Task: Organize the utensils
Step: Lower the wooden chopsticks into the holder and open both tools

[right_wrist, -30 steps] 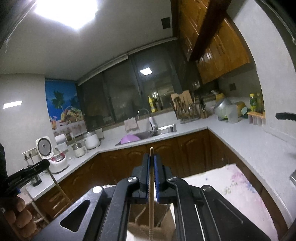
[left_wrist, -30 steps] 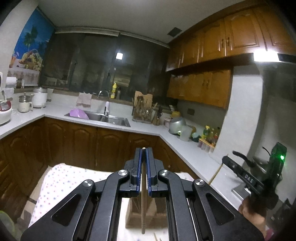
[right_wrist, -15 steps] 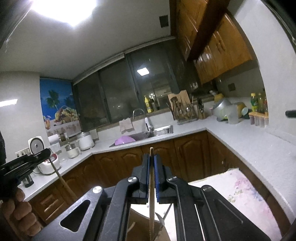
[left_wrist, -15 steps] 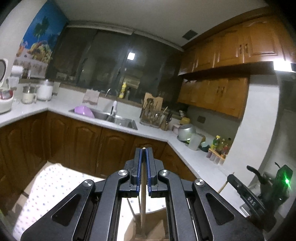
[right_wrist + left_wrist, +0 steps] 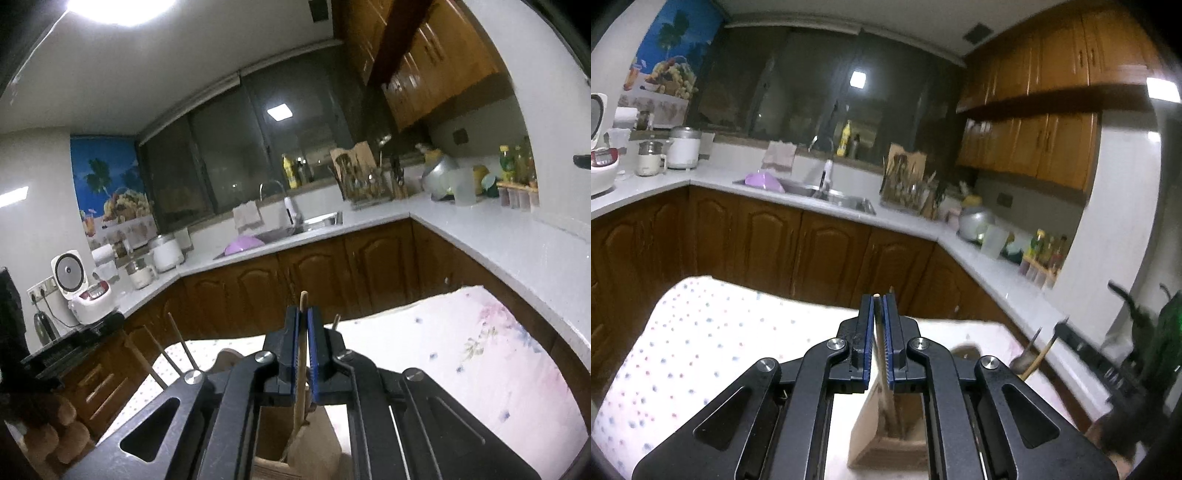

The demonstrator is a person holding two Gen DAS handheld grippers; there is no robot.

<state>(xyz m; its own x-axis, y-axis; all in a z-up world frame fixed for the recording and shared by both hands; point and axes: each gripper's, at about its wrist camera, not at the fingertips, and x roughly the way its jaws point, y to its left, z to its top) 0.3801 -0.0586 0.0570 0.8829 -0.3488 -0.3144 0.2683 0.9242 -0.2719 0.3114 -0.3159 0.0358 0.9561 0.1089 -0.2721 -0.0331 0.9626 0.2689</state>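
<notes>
Wooden cabinets and a pale L-shaped counter (image 5: pixel 916 229) wrap the kitchen behind a worktop (image 5: pixel 701 332) draped in a dotted cloth. Since a second ago both views have sunk — the cloth fills more of each picture and the wooden holder (image 5: pixel 886 435) below now sits just under the fingers. That suggests the utensils are about to be seated in it. The left gripper (image 5: pixel 878 332) is clenched on a thin wooden chopstick (image 5: pixel 882 369), whose lower end reaches into the holder. The right gripper (image 5: pixel 303 354) is clamped on a second chopstick (image 5: pixel 301 369) over the same holder (image 5: pixel 291 443). Both compartments are largely hidden by the gripper bodies, so which slot each stick enters cannot be told — and motion blur smears the far edges.
</notes>
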